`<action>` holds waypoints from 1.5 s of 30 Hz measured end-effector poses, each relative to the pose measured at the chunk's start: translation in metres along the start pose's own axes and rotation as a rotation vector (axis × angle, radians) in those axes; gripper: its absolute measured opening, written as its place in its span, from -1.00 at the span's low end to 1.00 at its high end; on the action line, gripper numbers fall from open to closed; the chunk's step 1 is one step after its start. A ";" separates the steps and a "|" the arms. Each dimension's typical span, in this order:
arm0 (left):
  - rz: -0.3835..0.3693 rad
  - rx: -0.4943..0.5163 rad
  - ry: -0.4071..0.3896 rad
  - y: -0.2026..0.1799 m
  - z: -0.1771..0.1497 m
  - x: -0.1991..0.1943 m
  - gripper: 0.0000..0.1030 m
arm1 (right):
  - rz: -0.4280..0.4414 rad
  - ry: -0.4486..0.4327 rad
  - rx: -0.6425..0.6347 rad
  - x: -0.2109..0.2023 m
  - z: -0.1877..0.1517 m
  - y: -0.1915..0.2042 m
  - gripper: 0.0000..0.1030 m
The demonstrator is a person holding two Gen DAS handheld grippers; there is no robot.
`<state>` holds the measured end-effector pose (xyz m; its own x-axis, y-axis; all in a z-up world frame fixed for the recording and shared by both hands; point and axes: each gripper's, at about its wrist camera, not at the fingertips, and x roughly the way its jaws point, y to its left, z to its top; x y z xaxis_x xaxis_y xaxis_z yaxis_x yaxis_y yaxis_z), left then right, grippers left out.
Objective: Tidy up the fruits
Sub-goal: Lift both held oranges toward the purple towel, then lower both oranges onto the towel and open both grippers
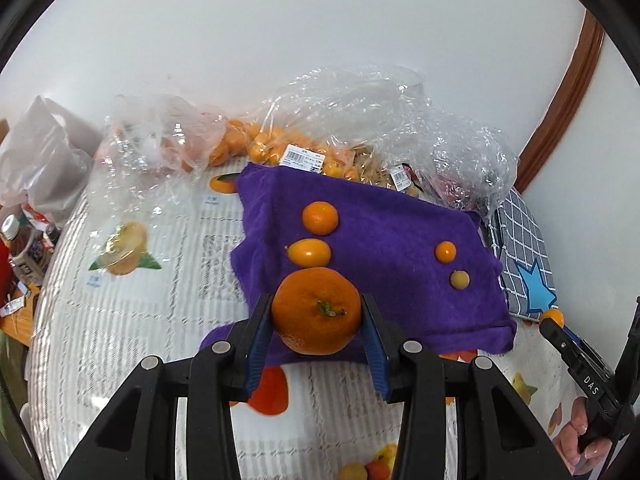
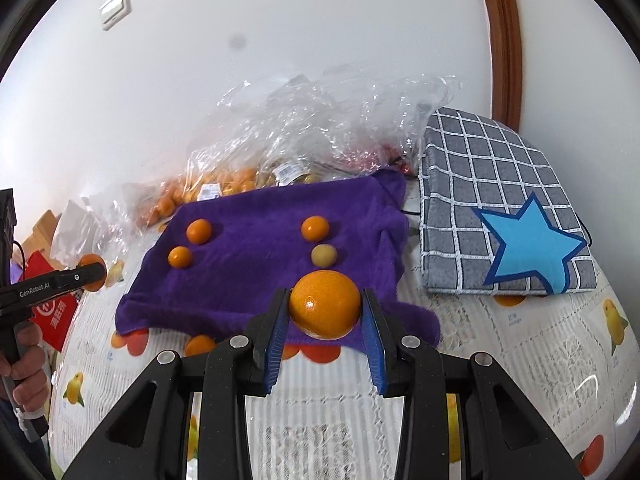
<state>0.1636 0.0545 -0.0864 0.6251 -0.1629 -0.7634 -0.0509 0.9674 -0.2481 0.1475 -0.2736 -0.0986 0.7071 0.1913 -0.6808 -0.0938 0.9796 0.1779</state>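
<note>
My left gripper (image 1: 317, 312) is shut on a large tangerine (image 1: 316, 310) with a green stem, just above the near edge of a purple towel (image 1: 384, 216). On the towel lie a small orange (image 1: 320, 218), an oval kumquat (image 1: 309, 251), a small round kumquat (image 1: 445, 251) and a pale yellowish fruit (image 1: 459, 280). My right gripper (image 2: 325, 310) is shut on a smooth orange (image 2: 325, 305) over the towel's (image 2: 256, 240) near right edge. There the fruits show as two on the left (image 2: 199, 231), (image 2: 179, 257) and two on the right (image 2: 315, 227), (image 2: 324, 255).
Clear plastic bags (image 1: 360, 120) of small oranges lie behind the towel against the white wall. A grey checked cushion with a blue star (image 2: 508, 216) sits to the right. The table has a fruit-print cloth (image 1: 160, 320). Bottles and a white bag (image 1: 40, 160) stand at far left.
</note>
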 end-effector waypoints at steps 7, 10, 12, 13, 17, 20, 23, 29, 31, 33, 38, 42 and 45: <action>-0.011 0.017 0.032 -0.010 0.007 0.026 -0.22 | -0.015 0.009 0.007 0.017 0.008 -0.006 -0.31; -0.015 0.018 0.053 -0.012 0.009 0.040 -0.22 | -0.017 0.015 0.011 0.027 0.011 -0.009 -0.31; -0.018 0.013 0.067 -0.012 0.010 0.049 -0.22 | -0.018 0.025 0.008 0.034 0.014 -0.011 -0.31; -0.020 0.013 0.073 -0.013 0.010 0.052 -0.22 | -0.021 0.029 0.006 0.038 0.015 -0.011 -0.31; -0.017 0.020 0.097 -0.013 0.011 0.067 -0.22 | -0.027 0.049 0.003 0.053 0.017 -0.013 -0.31; -0.010 0.022 0.110 -0.011 0.012 0.075 -0.22 | -0.022 0.064 0.014 0.066 0.018 -0.015 -0.31; 0.000 0.011 0.127 -0.007 0.014 0.085 -0.22 | -0.014 0.084 0.022 0.082 0.017 -0.016 -0.31; 0.024 0.013 0.146 -0.003 0.014 0.102 -0.22 | 0.000 0.131 0.013 0.107 0.014 -0.012 -0.31; 0.017 0.009 0.150 -0.002 0.014 0.106 -0.22 | 0.008 0.139 0.027 0.112 0.013 -0.012 -0.31; 0.010 0.010 0.156 0.000 0.013 0.109 -0.22 | 0.005 0.147 0.028 0.117 0.011 -0.011 -0.31; 0.022 0.049 0.138 -0.004 0.010 0.109 -0.22 | 0.001 0.166 0.013 0.123 0.007 -0.006 -0.31; 0.029 0.069 0.136 -0.009 0.009 0.111 -0.21 | -0.015 0.173 0.005 0.128 0.006 -0.002 -0.31; 0.045 0.088 0.135 -0.012 0.008 0.112 -0.21 | -0.038 0.179 -0.025 0.130 0.005 0.002 -0.31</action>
<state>0.2411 0.0266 -0.1644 0.5131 -0.1376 -0.8472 -0.0048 0.9866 -0.1632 0.2428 -0.2471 -0.1826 0.5751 0.1594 -0.8024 -0.0883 0.9872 0.1328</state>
